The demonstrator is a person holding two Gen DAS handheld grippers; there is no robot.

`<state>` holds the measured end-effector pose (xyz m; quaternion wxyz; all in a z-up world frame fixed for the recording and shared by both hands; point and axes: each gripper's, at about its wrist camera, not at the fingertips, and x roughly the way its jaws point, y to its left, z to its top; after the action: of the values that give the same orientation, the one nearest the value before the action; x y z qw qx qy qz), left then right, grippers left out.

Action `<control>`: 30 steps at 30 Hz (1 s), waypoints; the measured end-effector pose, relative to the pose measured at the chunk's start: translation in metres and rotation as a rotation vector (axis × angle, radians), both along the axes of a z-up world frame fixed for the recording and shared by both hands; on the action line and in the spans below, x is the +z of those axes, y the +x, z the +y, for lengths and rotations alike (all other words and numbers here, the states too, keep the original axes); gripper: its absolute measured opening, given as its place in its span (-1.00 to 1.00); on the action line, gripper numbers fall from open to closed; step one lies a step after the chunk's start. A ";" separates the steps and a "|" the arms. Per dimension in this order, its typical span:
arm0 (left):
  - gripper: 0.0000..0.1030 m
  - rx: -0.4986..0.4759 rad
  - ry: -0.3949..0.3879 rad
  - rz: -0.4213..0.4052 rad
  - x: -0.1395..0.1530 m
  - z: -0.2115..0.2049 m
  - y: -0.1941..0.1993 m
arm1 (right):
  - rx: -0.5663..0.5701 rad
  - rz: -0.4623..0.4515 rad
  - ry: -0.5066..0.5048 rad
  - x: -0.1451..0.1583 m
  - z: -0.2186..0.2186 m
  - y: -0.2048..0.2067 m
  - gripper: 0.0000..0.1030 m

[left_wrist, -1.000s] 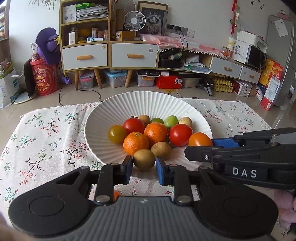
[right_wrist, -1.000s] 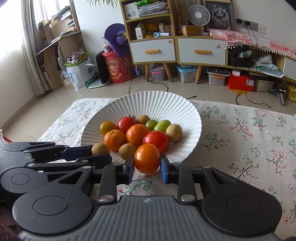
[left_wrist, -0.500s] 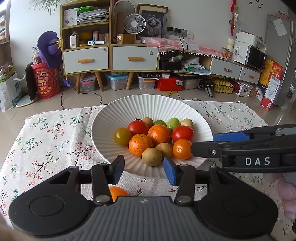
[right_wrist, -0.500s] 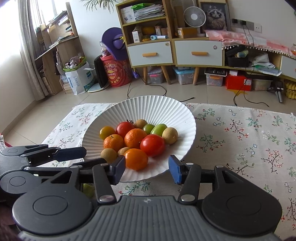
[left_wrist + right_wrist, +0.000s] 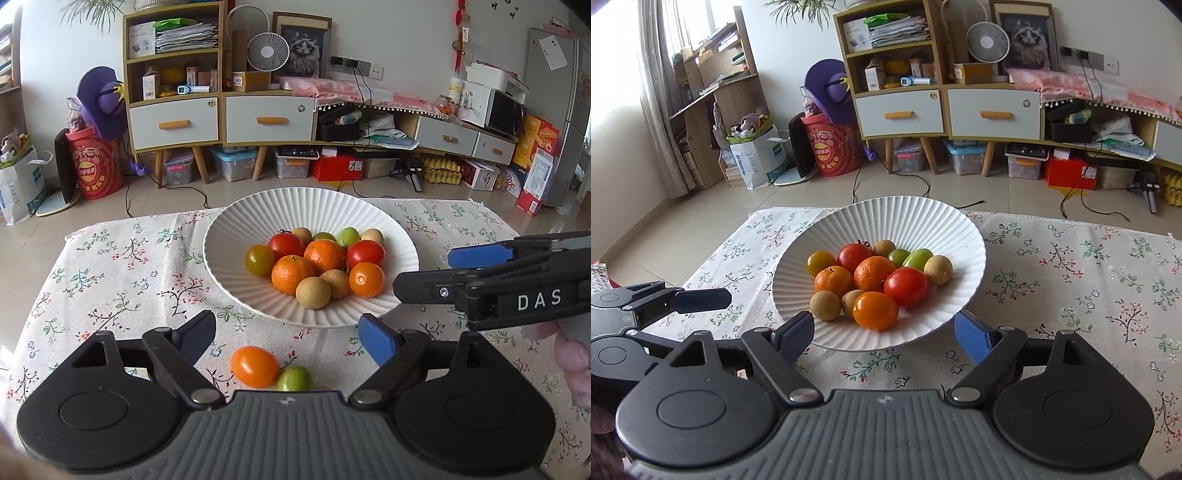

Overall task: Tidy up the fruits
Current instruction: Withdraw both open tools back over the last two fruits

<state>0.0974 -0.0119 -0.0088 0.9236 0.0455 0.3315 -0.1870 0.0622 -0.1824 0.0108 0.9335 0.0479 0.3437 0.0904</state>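
Observation:
A white ribbed plate (image 5: 229, 236) on the flowered cloth holds red tomatoes, two oranges (image 5: 291, 274), green fruits and brown longans. My left gripper (image 5: 288, 332) hangs short of the plate's near rim. Its jaws are opening and grip nothing. A longan (image 5: 313, 292) lies free in the plate just beyond it. An orange tomato (image 5: 255, 365) and a small green fruit (image 5: 293, 378) lie on the cloth under it. My right gripper (image 5: 884, 332) is at the near rim with its jaws opening on nothing. An orange tomato (image 5: 875, 310) rests free in the plate ahead of it.
The right gripper (image 5: 436, 271) reaches in from the right of the left wrist view, close beside the plate. One finger (image 5: 701, 298) of the left gripper shows at the left of the right wrist view. Flowered cloth (image 5: 1071, 266) stretches right of the plate. Cabinets and boxes stand beyond.
Both grippers have opened. The left let go of a brown longan and the right of an orange tomato, both now in the plate. The left gripper drew back, uncovering two fruits on the cloth.

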 end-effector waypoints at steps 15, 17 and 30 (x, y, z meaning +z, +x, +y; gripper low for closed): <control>0.86 0.032 0.001 0.035 -0.002 0.025 -0.017 | 0.042 -0.007 -0.040 -0.001 0.009 -0.022 0.89; 0.87 0.036 0.000 0.042 -0.003 0.028 -0.018 | 0.045 -0.005 -0.047 -0.002 0.010 -0.025 0.91; 0.87 0.052 -0.017 0.062 -0.007 0.040 -0.026 | 0.067 -0.003 -0.066 -0.007 0.023 -0.036 0.95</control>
<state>0.0718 0.0284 -0.0156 0.9178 0.0233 0.3596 -0.1669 0.0258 -0.1598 0.0036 0.9315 0.0053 0.3465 0.1100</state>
